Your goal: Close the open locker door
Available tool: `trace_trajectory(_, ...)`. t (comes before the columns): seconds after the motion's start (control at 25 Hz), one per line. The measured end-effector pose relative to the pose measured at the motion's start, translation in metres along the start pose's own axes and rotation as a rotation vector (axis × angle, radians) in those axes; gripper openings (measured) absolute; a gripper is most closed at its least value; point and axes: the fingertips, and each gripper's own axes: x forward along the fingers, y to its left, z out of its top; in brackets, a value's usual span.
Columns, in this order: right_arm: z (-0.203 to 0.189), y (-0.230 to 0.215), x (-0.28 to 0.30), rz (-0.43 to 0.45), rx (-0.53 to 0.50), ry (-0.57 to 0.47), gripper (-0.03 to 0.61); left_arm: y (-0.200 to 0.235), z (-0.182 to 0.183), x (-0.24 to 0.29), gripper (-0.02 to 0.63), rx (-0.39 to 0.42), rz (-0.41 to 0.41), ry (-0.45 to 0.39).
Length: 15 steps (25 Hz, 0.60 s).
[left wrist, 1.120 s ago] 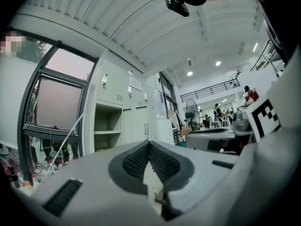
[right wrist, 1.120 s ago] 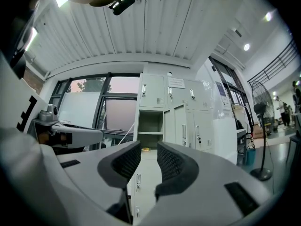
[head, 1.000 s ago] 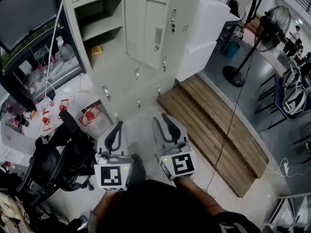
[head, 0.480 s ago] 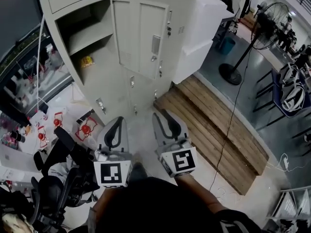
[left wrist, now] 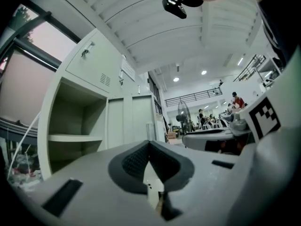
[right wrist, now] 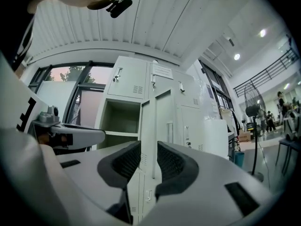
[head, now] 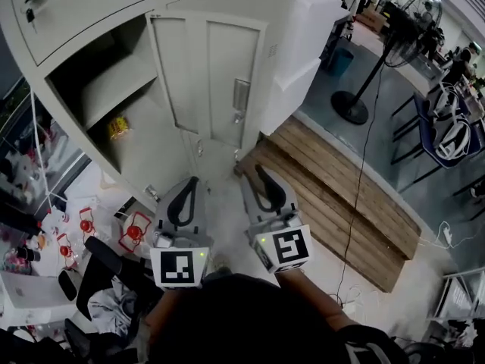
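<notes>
**A:** How do the grippers stand?

**B:** The left gripper (head: 189,184) has its pads together at the tips, with nothing between them. The right gripper (head: 261,179) is parted by a narrow gap and is just as empty. Through that gap only the far door edge shows.

**A:** And the door?

**B:** The door (head: 216,78) stands swung out from the locker (head: 68,14), on the far side of the bare floor and well apart from both grippers. It hangs at the right of the open compartment, and its latch (head: 240,97) faces this way. Inside there is a shelf (head: 106,89), and below it a yellow packet (head: 119,127) lies on the compartment floor.

**A:** So how far along is the job?

**B:** By my reading, nothing has been done yet. The door is fully open and neither gripper touches it, so this looks like the approach. What is left is to reach the door, set a gripper against it and swing it left over the compartment until it sits flush.

**A:** Any writing to read?

**B:** None that I can make out. The cube (head: 179,268) on each gripper carries square patterns, not letters. The right gripper view shows a paper label (right wrist: 162,70) high on the locker, but it is too small to read. The packet's print is too small to read as well.
</notes>
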Motion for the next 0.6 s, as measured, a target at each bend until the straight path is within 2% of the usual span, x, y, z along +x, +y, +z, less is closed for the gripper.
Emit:
trace_trajectory(0.32,-0.015,-0.019,0.037,-0.044,0.009,0.025,0.100,0.015,-0.008,0.044,0.002,-0.022,-0.061,-0.010)
trace_trajectory(0.6,-0.019,-0.037,0.066,-0.007,0.021,0.023,0.100,0.027,-0.020,0.068,0.002,-0.035,-0.039,0.027)
